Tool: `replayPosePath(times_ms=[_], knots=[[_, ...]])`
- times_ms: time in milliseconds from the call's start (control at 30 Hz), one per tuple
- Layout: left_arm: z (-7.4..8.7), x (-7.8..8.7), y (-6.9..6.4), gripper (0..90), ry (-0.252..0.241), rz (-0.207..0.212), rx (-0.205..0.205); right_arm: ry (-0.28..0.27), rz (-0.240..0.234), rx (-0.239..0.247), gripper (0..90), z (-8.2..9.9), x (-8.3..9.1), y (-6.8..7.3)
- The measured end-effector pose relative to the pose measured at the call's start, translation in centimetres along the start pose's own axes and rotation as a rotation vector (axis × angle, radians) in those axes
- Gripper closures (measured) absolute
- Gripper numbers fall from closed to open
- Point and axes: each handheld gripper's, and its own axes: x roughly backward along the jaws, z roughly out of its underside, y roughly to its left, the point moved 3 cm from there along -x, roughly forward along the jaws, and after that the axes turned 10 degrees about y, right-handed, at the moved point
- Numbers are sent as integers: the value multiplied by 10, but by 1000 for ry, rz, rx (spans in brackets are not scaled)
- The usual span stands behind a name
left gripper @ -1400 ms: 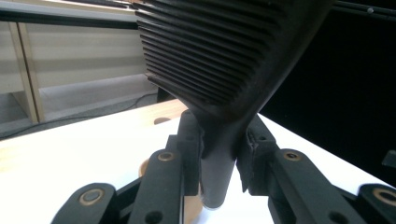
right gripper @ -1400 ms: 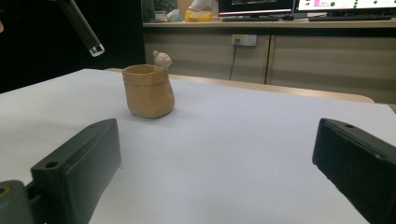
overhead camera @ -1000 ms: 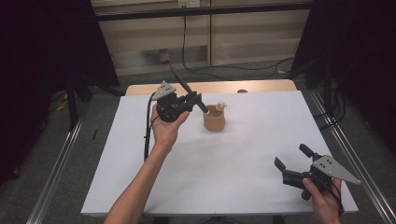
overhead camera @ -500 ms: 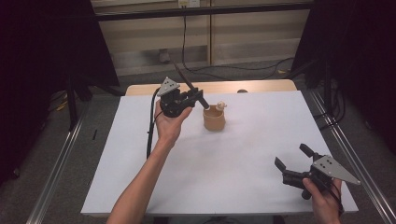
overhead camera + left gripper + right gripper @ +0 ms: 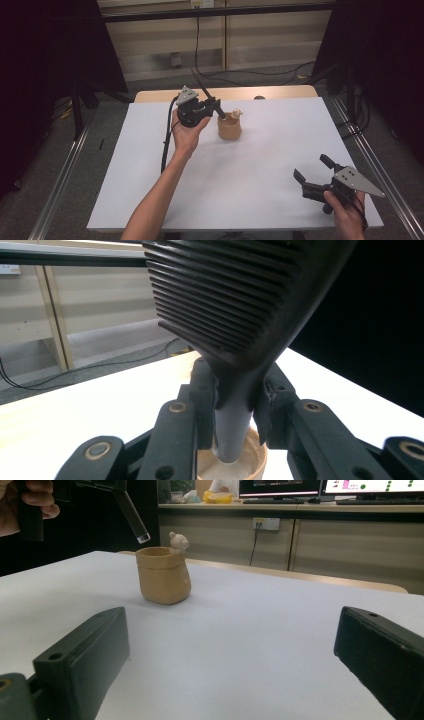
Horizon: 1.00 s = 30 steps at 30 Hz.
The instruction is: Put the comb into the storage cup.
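Comb [image 5: 235,305] pinched by left gripper [image 5: 212,106], handle tip over cup [image 5: 229,128]; cup bottom hidden. Right gripper [image 5: 314,173] spread.

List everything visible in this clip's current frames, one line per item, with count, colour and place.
comb: one, black, clamped by its handle in the left gripper, handle tip just above the pot's mouth
pot: one, tan, sack-shaped, standing on the table's far middle
figurine: one, pale beige, small, on the pot's rim
table: one, white top with a wooden far edge
cables: several, black, on the floor beyond the table
monitors: two, lit, on a counter in the background of the right gripper view
left gripper: one, black, jaws shut on the comb, beside the pot
right gripper: one, black, jaws open, at the table's near right
hands: two, each holding a gripper
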Motion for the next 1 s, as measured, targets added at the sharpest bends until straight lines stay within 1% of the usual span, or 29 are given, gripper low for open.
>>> replayPosePath(times_ms=[67,100,133,200,233,300,367,467,533,567,600,667,733,833,867,900,1000], knots=[[1,-1,1,730,7,-11,-11,2,-1,0,4,0,0,0],[2,-1,1,730,5,-7,-8,0,-1,1,4,0,0,0],[3,-1,2,730,10,-11,-17,0,-2,1,4,0,0,0],[6,-2,3,730,15,-21,-10,1,-2,1,3,0,0,0],[7,-2,4,730,18,-17,-8,4,-4,0,0,1,0,1],[10,-4,4,730,27,-23,-7,4,-8,0,0,1,-1,1],[13,-6,5,730,31,-17,-2,6,-11,-2,0,1,-1,2],[16,-8,5,730,37,-7,-5,6,-13,0,0,1,-1,2],[18,-9,4,730,35,-17,-6,5,-14,0,0,1,-1,2],[18,-9,5,730,36,-5,-7,4,-13,4,0,1,-1,2],[19,-9,5,730,37,-14,-10,5,-15,2,0,1,-1,2],[21,-9,5,730,37,-8,-1,5,-15,6,0,1,-1,2],[21,-10,6,730,41,-13,-6,5,-17,6,0,1,-1,2],[23,-11,4,730,46,-7,-14,4,-19,9,0,1,-1,3],[23,-12,4,730,49,-8,-25,3,-15,8,0,1,-1,3],[23,-12,3,730,49,-14,-27,2,-15,11,0,1,-1,2],[24,-14,3,730,54,-9,-22,4,-15,11,0,1,-1,3]])
